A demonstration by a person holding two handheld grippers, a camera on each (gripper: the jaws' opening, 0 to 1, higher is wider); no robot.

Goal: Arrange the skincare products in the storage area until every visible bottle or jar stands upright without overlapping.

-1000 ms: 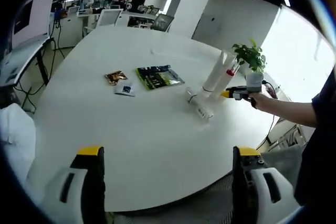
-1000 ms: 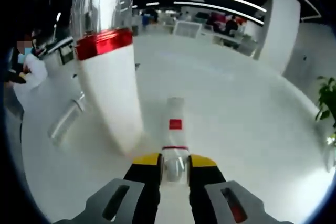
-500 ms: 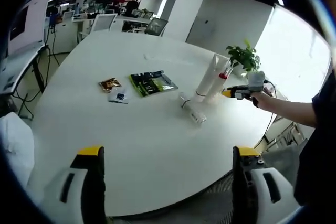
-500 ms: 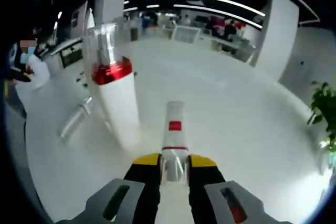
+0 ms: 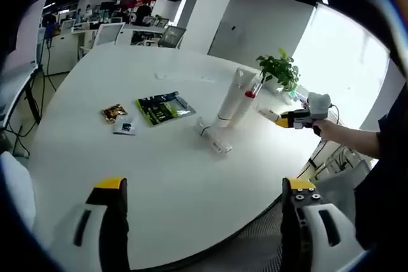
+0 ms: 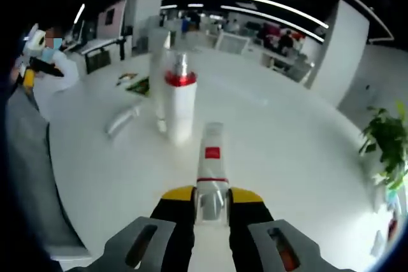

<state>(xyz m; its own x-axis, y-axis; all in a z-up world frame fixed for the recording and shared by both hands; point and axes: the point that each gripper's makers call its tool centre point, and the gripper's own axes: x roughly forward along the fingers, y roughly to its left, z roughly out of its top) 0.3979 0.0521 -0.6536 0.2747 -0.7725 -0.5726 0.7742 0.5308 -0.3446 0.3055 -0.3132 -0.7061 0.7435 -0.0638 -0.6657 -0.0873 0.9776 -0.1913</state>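
Note:
My right gripper (image 6: pixel 211 194) is shut on a small white tube with a red label (image 6: pixel 212 151), which it holds out over the white table (image 6: pixel 274 138). The left gripper view shows the same right gripper (image 5: pixel 294 117) at the table's right edge, with the small tube (image 5: pixel 268 114) sticking out of it. Two tall white tubes stand side by side; the nearer one (image 6: pixel 178 103) (image 5: pixel 247 97) has a red band and a clear cap, the other (image 5: pixel 229 97) is plain. A clear bottle (image 5: pixel 213 138) (image 6: pixel 124 119) lies on its side. My left gripper (image 5: pixel 204 186) hangs open near the table's edge.
A green sachet (image 5: pixel 163 107), a brown sachet (image 5: pixel 114 113) and a small white sachet (image 5: pixel 124 127) lie flat left of the tubes. A potted plant (image 5: pixel 277 71) stands at the far right. A person's sleeve (image 5: pixel 382 164) reaches in from the right.
My right gripper has drawn back from the standing tubes with the small tube still in it. The left view has swung, so everything sits further left and smaller.

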